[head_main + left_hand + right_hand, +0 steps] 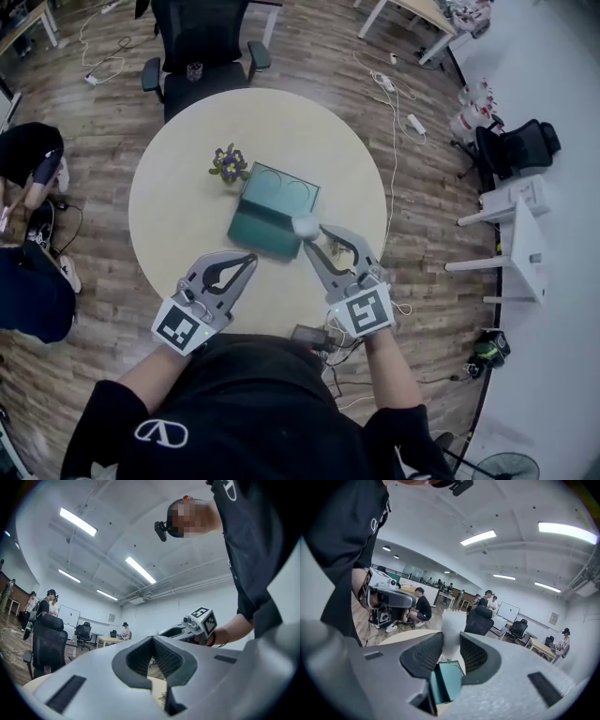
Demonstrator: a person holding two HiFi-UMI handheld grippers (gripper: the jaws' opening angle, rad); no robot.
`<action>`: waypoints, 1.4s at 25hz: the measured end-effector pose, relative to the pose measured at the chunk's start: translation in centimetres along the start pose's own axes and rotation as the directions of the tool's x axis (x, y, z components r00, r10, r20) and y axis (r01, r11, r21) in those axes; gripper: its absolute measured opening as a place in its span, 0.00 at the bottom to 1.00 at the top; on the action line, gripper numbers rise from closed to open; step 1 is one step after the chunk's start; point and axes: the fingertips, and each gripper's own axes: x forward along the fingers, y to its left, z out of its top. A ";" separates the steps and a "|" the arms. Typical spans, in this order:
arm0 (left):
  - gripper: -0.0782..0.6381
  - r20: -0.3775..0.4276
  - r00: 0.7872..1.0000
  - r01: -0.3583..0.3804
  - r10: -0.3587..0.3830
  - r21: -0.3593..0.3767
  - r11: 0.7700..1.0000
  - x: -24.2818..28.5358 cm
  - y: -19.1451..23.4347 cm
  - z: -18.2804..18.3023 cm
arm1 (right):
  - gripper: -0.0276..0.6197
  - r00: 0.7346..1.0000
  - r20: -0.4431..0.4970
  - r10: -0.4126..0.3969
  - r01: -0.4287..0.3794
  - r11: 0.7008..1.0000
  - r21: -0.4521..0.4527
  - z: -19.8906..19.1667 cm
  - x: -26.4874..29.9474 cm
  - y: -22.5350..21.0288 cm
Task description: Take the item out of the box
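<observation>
The right gripper [317, 236] grips a white item [305, 226] at frame centre, over the right edge of the teal box [272, 211]. The left gripper [246, 260], lower left, has its jaws together and is empty. A potted plant [228, 164] stands just beside the box's upper-left corner on the round table [178, 197]. The item's outline is blurred.

The box [274, 208] lies mid-surface [178, 216], with a plant [228, 165] touching its far left corner and a chair [202, 42] behind the surface. The right gripper [315, 238] holds the item [306, 226] over the box's near right corner. The left gripper [251, 259] is to its left.
</observation>
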 end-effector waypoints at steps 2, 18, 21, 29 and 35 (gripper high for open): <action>0.12 0.007 1.000 0.017 -0.017 0.008 1.000 0.5 -0.3 0.4 | 0.23 0.998 0.044 -0.038 0.036 0.999 0.038 0.9 -1.3 0.1; 0.12 0.027 0.994 0.108 -0.110 0.053 0.993 2.8 -2.4 2.3 | 0.23 0.900 0.239 -0.364 0.297 0.915 0.273 2.2 -8.2 0.5; 0.12 0.026 0.993 0.117 -0.118 0.054 0.992 2.8 -2.7 2.3 | 0.23 0.882 0.249 -0.401 0.322 0.897 0.304 2.1 -8.6 1.0; 0.12 0.036 0.993 0.115 -0.116 0.043 0.992 2.6 -2.9 2.2 | 0.23 0.868 0.262 -0.421 0.323 0.881 0.344 1.0 -8.4 2.2; 0.12 0.029 0.994 0.101 -0.102 0.040 0.994 2.6 -2.7 1.8 | 0.23 0.871 0.256 -0.419 0.323 0.882 0.343 0.4 -7.8 2.3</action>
